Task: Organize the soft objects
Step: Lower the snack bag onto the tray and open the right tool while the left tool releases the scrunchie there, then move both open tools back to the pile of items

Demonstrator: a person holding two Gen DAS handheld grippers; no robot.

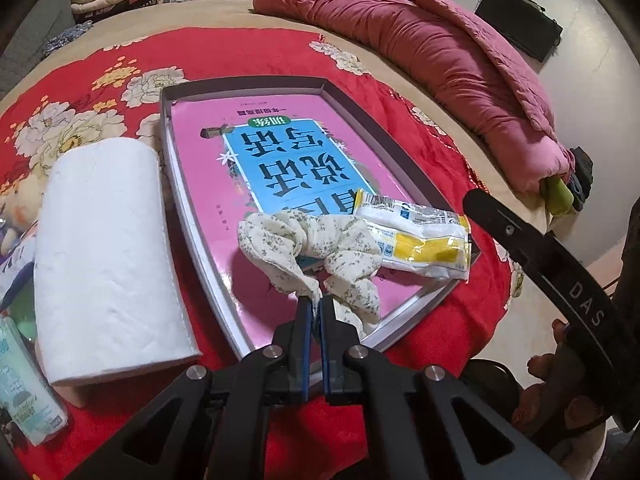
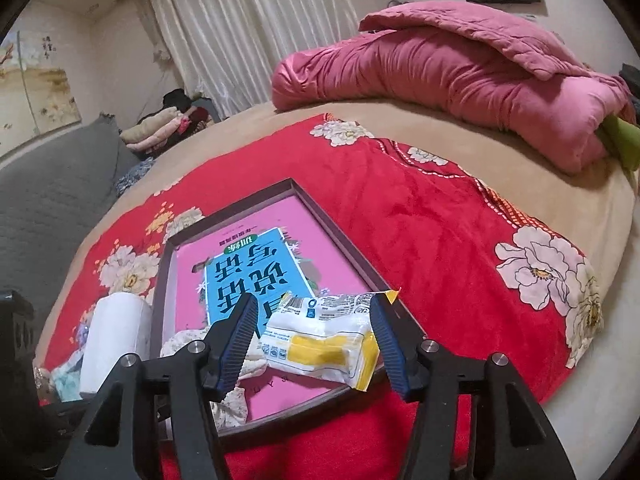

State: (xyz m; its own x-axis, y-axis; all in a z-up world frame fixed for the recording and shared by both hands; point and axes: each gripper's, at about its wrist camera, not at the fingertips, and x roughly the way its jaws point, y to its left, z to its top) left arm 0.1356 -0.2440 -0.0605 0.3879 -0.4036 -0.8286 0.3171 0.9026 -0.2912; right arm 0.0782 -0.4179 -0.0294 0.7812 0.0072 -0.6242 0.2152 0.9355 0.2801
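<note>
One scrunchie (image 1: 320, 248), one packet (image 1: 420, 240), one paper roll (image 1: 108, 260), one tray (image 1: 400, 152).

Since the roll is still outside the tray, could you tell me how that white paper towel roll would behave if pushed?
The paper towel roll lies on its side on the red blanket, so it would probably roll sideways. It looks bulky but probably light. Its soft, quilted surface would likely dent under a tight pinch.

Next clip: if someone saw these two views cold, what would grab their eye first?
Likely the shallow box on the red floral blanket, its floor filled by a pink and blue book. At its near end lies a floral scrunchie, pinched by the shut left gripper, beside a yellow and white packet between the open right gripper's fingers. A white paper roll lies left of the box.
</note>
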